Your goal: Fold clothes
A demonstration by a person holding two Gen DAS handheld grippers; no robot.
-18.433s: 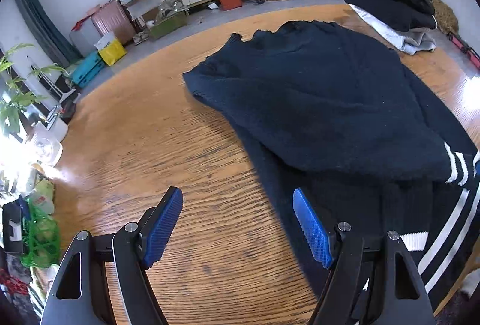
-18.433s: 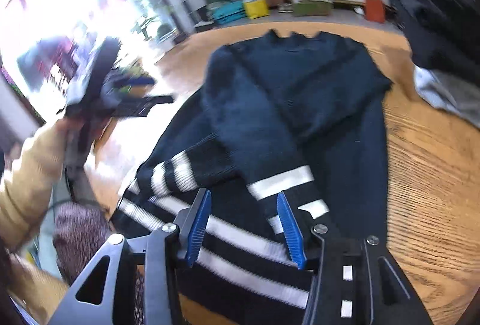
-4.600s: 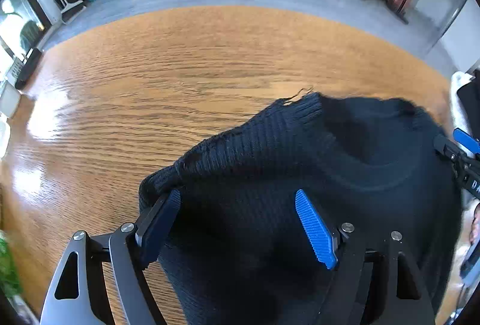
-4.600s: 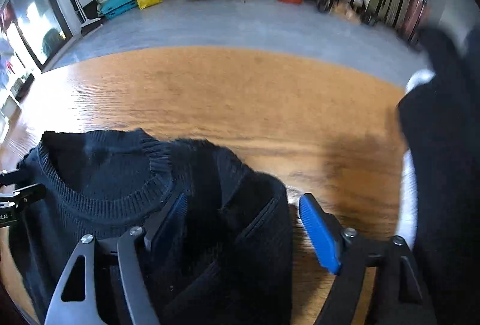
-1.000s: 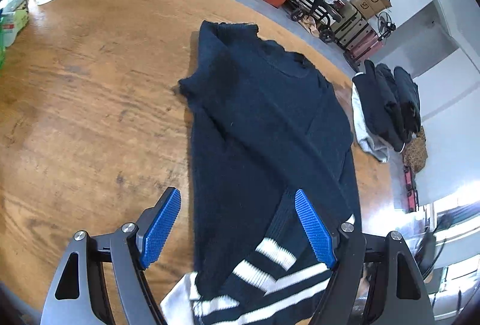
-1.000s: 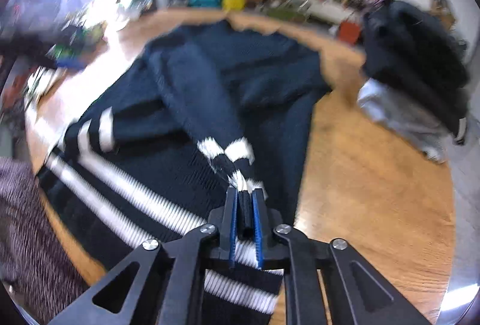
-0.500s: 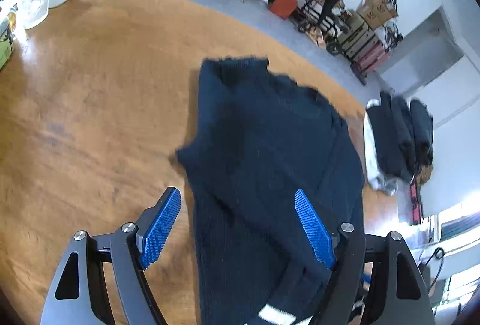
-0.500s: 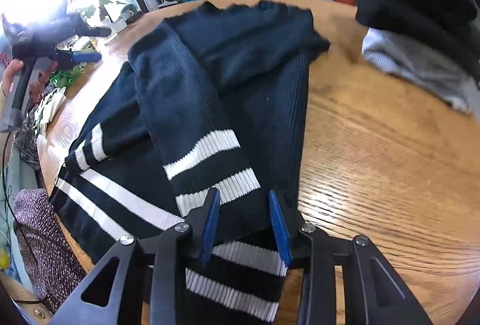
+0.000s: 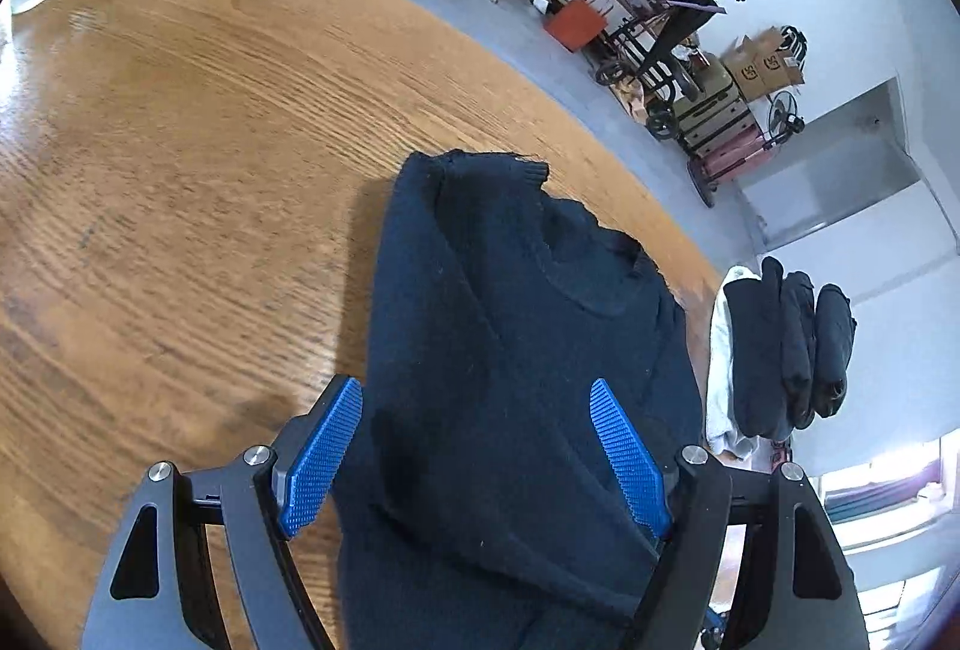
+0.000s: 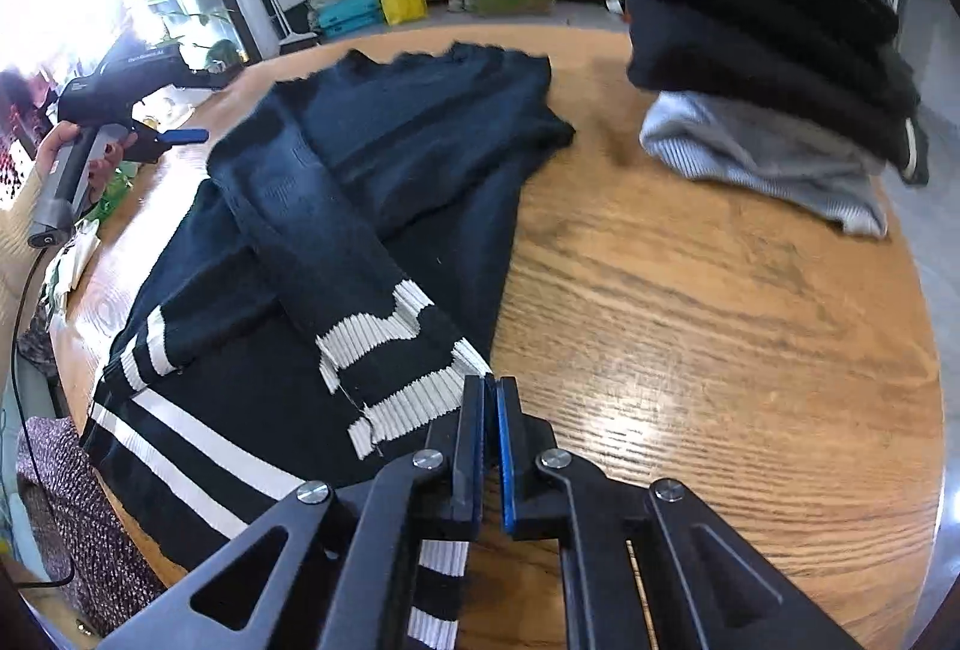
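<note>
A dark navy sweater point(image 9: 510, 320) with white stripes lies on the round wooden table point(image 9: 180, 140), collar at the far end. My left gripper point(image 9: 474, 452) hovers open over its body, with one blue pad at the sweater's left edge. In the right wrist view both sleeves lie folded across the sweater point(image 10: 420, 122). The right sleeve's striped cuff point(image 10: 390, 368) is wrinkled. My right gripper point(image 10: 489, 410) is shut at that cuff's near corner, and its pads look pinched on the knit.
A stack of folded dark garments on a grey one point(image 10: 768, 20) sits at the table's far right, also visible as a stack point(image 9: 786, 350) in the left view. A person's hand point(image 10: 78, 158) holds the other tool at left. Bare wood point(image 10: 720, 320) lies to the right of the sweater.
My right gripper was open astride the flat cuff half a second ago and has now shut at its corner, wrinkling it. My left gripper moved lower and closer over the sweater's body.
</note>
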